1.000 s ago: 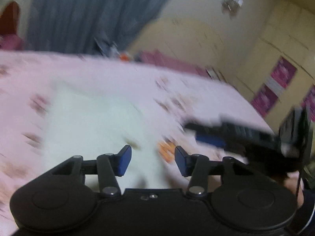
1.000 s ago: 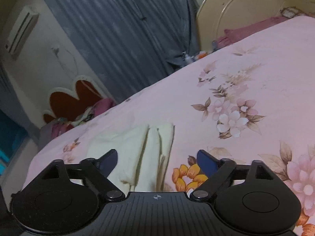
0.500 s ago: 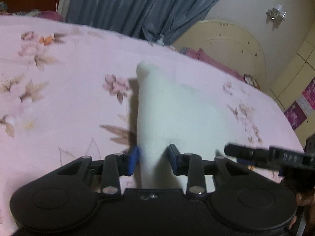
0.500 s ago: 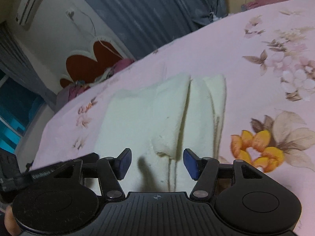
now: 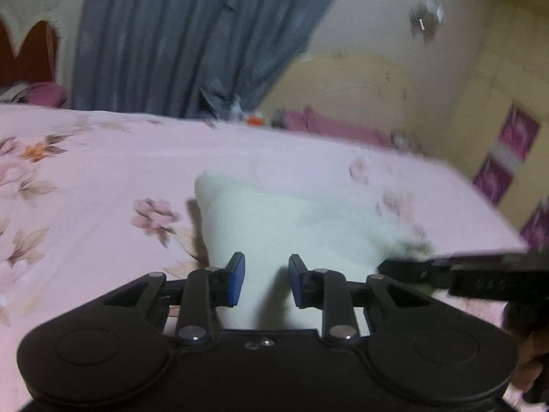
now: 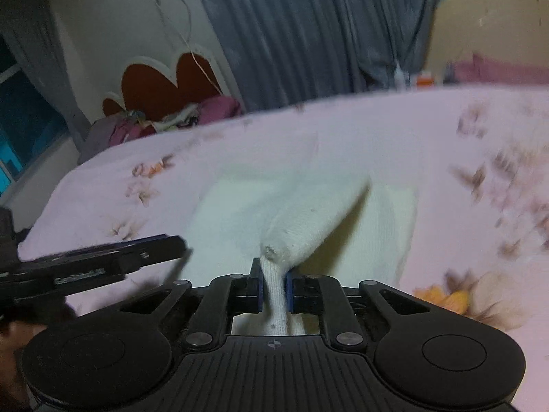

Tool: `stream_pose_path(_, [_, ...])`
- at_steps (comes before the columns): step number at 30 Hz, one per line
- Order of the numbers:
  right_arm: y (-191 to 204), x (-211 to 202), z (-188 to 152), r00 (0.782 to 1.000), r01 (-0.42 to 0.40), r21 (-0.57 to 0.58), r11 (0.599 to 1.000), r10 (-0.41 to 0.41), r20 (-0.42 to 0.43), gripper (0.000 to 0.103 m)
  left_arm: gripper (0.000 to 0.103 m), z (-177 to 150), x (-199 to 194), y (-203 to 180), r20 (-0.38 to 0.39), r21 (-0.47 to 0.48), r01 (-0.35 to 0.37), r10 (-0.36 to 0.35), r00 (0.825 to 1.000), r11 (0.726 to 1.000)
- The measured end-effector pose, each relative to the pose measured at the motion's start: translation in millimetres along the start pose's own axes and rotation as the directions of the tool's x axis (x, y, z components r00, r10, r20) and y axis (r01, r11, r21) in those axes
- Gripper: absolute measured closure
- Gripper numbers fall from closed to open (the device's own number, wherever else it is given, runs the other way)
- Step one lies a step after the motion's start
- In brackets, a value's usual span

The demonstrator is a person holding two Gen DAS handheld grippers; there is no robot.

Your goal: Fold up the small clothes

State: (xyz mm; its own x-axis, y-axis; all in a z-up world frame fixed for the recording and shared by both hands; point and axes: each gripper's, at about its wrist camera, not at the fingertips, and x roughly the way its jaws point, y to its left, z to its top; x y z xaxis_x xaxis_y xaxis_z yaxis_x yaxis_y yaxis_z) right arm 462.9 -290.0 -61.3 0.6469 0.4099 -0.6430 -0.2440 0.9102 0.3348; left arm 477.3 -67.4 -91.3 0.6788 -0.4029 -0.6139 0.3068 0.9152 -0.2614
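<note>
A cream knitted garment lies on a bed covered in a pink floral sheet. In the right wrist view, the right claw is pinched tight on a bunched fold of the garment, which rises from the sheet into the blue pads. The rest of the cloth spreads away behind it, with a narrower strip lying to the right. In the left wrist view, the left claw has its blue pads apart, with the garment sitting between them but not clamped. The right claw's black arm reaches in from the right edge. Grey curtains hang behind the bed.
</note>
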Motion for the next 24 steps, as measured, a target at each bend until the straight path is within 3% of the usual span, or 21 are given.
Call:
stream_pose_path(3, [-34, 23, -17, 0.993, 0.053, 0.075, 0.996, -0.045, -0.11, 0.092, 0.077, -3, 18, -10, -0.052, 0.012, 0.034, -0.033, 0.998, 0.999])
stream_pose_path(5, [-45, 25, -22, 0.996, 0.018, 0.147, 0.989, -0.004, -0.093, 0.092, 0.077, 0, 19, -13, -0.06, 0.035, 0.028, -0.026, 0.998, 0.999])
stream_pose_path(9, [-38, 25, -22, 0.996, 0.026, 0.119, 0.993, -0.015, -0.091, 0.092, 0.077, 7, 14, 2, -0.034, -0.023, 0.073, -0.074, 0.997, 0.997])
stream_pose_path(13, [-42, 22, -24, 0.996, 0.025, 0.123, 0.992, -0.013, -0.093, 0.092, 0.075, 28, 30, 11, -0.004, -0.009, 0.067, -0.067, 0.998, 0.998])
stream_pose_path(14, [-43, 22, -26, 0.996, 0.024, 0.127, 0.992, -0.012, -0.093, 0.092, 0.071, 32, 38, 13, -0.008, -0.01, 0.07, -0.07, 0.997, 0.997])
stream_pose_path(16, [-47, 16, -24, 0.996, 0.019, 0.131, 0.991, -0.008, -0.09, 0.092, 0.071, 33, 70, 19, -0.115, 0.012, -0.006, 0.007, 0.993, 1.0])
stream_pose_path(18, [-51, 10, -21, 0.999, 0.016, 0.152, 0.988, -0.008, -0.051, 0.091, 0.072, 36, 65, 19, -0.097, -0.004, 0.008, -0.008, 0.995, 1.0])
stream_pose_path(19, [-51, 0, -19, 0.999, 0.048, 0.157, 0.986, -0.046, -0.015, 0.086, 0.073, 38, 57, 14, -0.066, 0.027, 0.015, -0.013, 0.998, 1.0])
stream_pose_path(20, [-51, -8, -15, 0.995, 0.092, 0.142, 0.986, -0.097, 0.03, 0.066, 0.073, 40, 51, 11, -0.036, 0.043, 0.023, -0.021, 0.999, 0.999])
stream_pose_path(21, [-49, -14, -10, 0.988, 0.123, 0.121, 0.985, -0.133, 0.076, 0.059, 0.073, 41, 48, 10, -0.016, 0.042, 0.039, -0.039, 0.999, 0.998])
stream_pose_path(24, [-47, -1, 16, 0.986, 0.126, 0.083, 0.989, -0.134, 0.1, 0.059, 0.073, 48, 59, 12, -0.005, 0.019, 0.045, -0.045, 0.999, 0.999])
